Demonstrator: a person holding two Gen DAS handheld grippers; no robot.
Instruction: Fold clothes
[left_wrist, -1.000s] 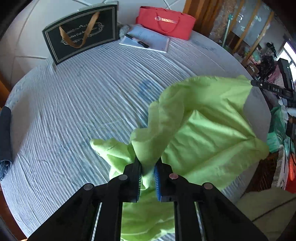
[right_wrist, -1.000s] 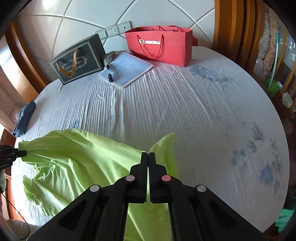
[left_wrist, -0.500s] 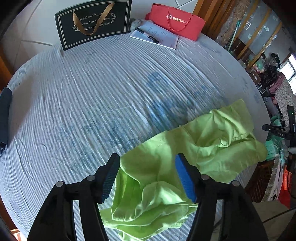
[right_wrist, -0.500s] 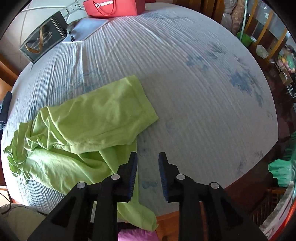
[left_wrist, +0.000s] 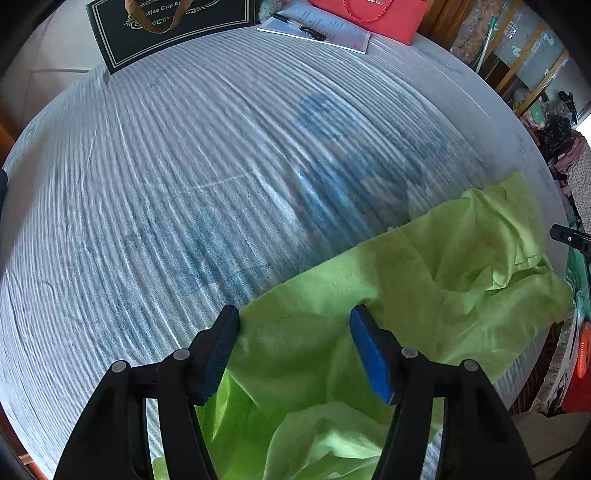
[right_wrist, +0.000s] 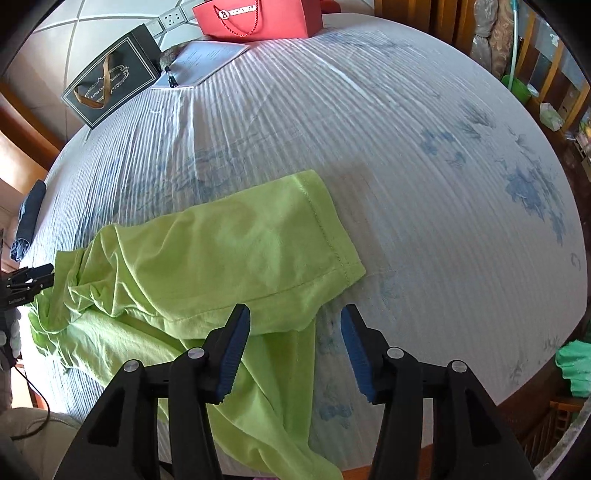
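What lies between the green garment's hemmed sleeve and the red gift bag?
Only bare striped tablecloth separates the green garment from the red gift bag; the right wrist view shows it.

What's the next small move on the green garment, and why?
Probably lower the right gripper and close on the hemmed edge nearest it. Both grippers are open and empty; the left gripper hovers over the bunched end. The green garment lies crumpled and partly doubled over on the tablecloth, so it likely needs spreading first.

Soft matt cloth makes up the lime-green garment (right_wrist: 229, 254); the worktop (right_wrist: 406, 155) wears ribbed, striped fabric; the red bag (right_wrist: 258, 18) looks like smooth paper.
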